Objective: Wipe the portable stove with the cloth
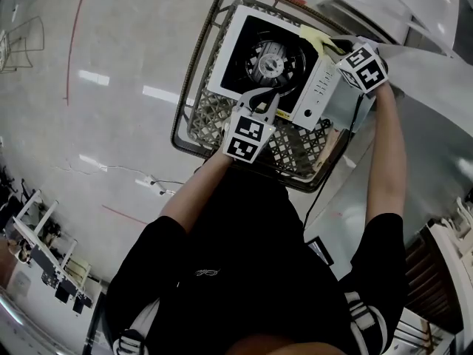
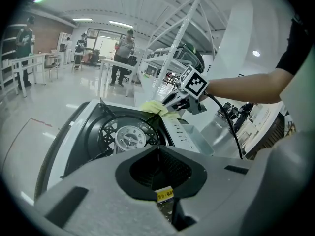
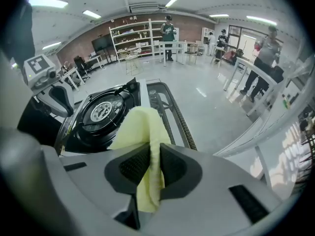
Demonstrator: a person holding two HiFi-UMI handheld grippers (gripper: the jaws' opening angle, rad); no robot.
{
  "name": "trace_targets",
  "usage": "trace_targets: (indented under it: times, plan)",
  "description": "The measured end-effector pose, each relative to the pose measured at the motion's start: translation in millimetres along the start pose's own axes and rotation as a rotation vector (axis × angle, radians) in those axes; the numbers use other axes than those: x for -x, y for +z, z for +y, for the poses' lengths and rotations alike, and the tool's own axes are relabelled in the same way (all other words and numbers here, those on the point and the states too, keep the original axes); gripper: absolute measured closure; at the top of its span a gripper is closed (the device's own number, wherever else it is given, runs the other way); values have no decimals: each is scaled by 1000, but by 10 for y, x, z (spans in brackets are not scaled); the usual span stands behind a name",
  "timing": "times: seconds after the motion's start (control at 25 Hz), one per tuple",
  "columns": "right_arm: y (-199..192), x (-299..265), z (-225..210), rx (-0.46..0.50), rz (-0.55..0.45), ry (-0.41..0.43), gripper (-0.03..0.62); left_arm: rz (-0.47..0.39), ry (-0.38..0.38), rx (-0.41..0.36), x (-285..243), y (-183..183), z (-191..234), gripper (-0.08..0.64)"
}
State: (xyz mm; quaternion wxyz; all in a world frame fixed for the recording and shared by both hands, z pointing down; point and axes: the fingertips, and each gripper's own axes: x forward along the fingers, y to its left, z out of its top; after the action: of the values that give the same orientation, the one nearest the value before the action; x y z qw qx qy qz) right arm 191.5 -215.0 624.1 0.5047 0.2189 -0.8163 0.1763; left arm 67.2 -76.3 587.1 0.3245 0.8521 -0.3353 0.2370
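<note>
Here the cloth met the stove's far right corner
The right gripper (image 3: 151, 167) was clenched on the yellow cloth (image 3: 141, 132), whose free fold draped over the far right corner of the portable stove (image 1: 229, 59), just beside the burner (image 1: 270, 59). The left gripper (image 1: 257, 115) sat at the stove's near edge, jaws pressed tight together. A wire basket (image 1: 194, 72) ringed the stove on every side, and a black cable (image 2: 229, 127) trailed off to the stove's right
</note>
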Motion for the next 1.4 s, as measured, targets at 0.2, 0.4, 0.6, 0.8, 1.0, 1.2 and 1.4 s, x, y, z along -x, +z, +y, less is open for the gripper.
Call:
trace_targets:
  times: [0.2, 0.4, 0.6, 0.8, 1.0, 1.2, 1.4]
  plan:
    - [61, -52, 11, 8, -12, 7, 538, 0, 2, 4, -2, -22, 30, 534]
    - [104, -87, 14, 38, 17, 25, 529, -5, 13, 15, 41, -33, 91, 534]
    - [161, -114, -5, 42, 33, 37, 508, -6, 24, 30, 103, -73, 149, 534]
    - [271, -171, -12, 39, 38, 52, 494, -14, 36, 42, 160, -95, 241, 534]
    - [467, -269, 65, 51, 25, 58, 495, -19, 48, 55, 233, -115, 330, 534]
    - [649, -338, 104, 99, 35, 57, 499, -26, 65, 72, 336, -146, 424, 534]
    - [780, -425, 146, 127, 41, 63, 500, -34, 80, 88, 419, -199, 516, 534]
